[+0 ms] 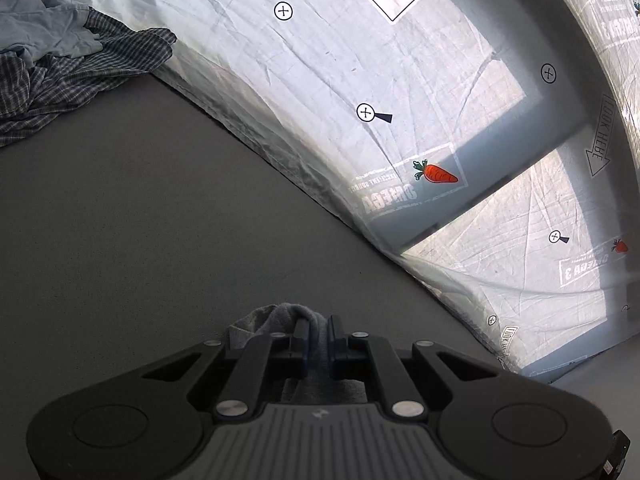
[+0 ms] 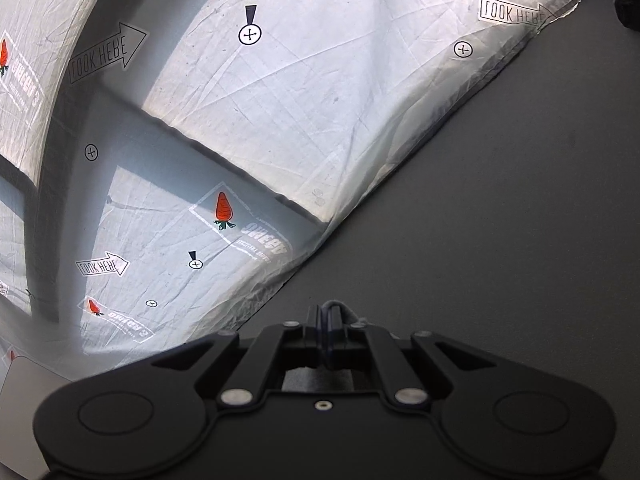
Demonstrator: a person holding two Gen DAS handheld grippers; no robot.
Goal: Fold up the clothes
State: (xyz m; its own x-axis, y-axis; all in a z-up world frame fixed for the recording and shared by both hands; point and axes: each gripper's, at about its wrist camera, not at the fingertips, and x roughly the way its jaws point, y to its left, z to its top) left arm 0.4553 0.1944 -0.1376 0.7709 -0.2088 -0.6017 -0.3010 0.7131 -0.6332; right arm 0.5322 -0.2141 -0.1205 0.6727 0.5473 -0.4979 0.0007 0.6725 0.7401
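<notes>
Grey knit cloth [image 1: 280,316], soft and thick like a towel or sweatshirt fabric, is pinched in your left tool [image 1: 316,338], whose jaws stand narrowly apart with a bunched fold between them; your right tool [image 2: 329,326] has its pads nearly together on what looks like a thinner edge of grey fabric [image 2: 344,308], though little of it shows there. Whether both hold the same garment cannot be told from these views. Expect the cloth to be light, limp and not slippery: it will sag between two holds and drag on the dark grey worktop [image 1: 140,220], so grip at corners or along a hem rather than mid-panel, and keep it taut so the fold line falls straight. Just beyond the worktop's far edge lies a crinkled white printed sheet [image 1: 320,60] with carrots, arrows and crosshair marks; it looks thin and could catch if the garment sweeps over it. At the far left of the left view sits a heap of a checked shirt [image 1: 80,80] with a pale blue garment [image 1: 48,32] on top, well apart from your hold.
</notes>
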